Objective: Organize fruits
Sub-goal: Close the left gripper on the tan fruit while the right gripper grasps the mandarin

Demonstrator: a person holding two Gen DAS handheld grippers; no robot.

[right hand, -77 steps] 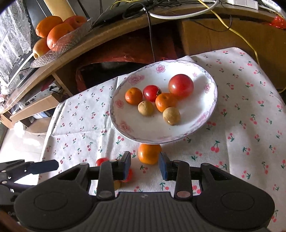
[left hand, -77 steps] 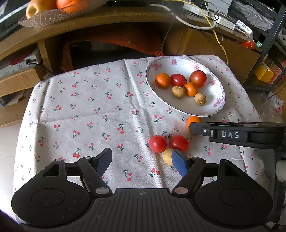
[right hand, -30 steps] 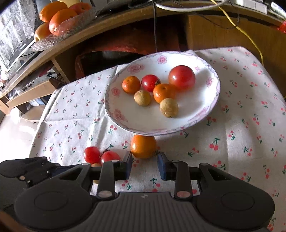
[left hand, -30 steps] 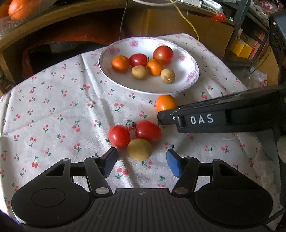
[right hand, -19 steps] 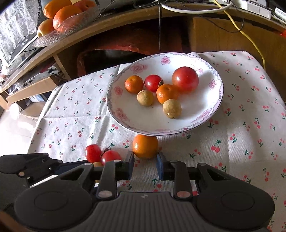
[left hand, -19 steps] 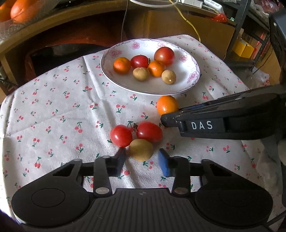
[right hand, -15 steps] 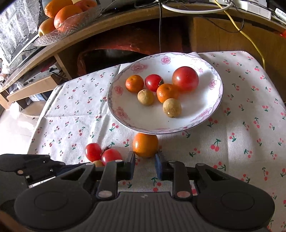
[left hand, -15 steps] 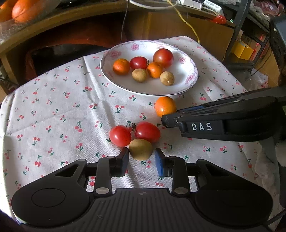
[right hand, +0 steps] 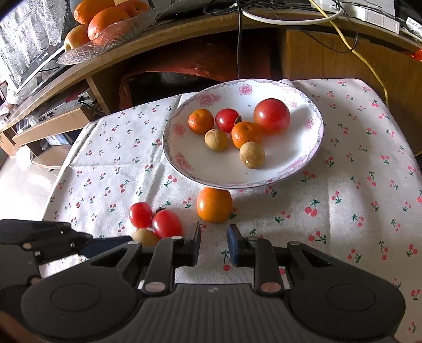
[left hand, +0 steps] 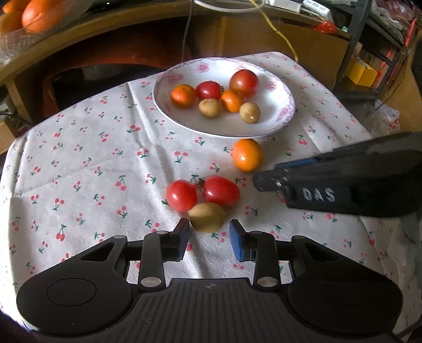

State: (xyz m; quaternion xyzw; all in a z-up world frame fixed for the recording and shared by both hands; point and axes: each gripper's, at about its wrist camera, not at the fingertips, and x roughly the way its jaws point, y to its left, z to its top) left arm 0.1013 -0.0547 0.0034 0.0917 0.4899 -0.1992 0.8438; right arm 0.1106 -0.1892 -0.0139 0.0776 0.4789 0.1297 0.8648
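Note:
A white flowered plate holds several fruits: small oranges, tomatoes and tan longans. On the cherry-print cloth lie a loose orange, two red tomatoes and a tan longan. My left gripper is partly open with its fingertips just short of the longan, not gripping it. My right gripper is narrowly open just in front of the loose orange, not touching it; its body shows from the side in the left wrist view.
A glass bowl of big oranges sits on a wooden shelf behind the table. Cables hang at the back. A metal rack stands at the right. The cloth's left half holds no fruit.
My left gripper moved right to the longan and narrowed its jaws around it. My right gripper narrowed in front of the orange, then pulled back a little.

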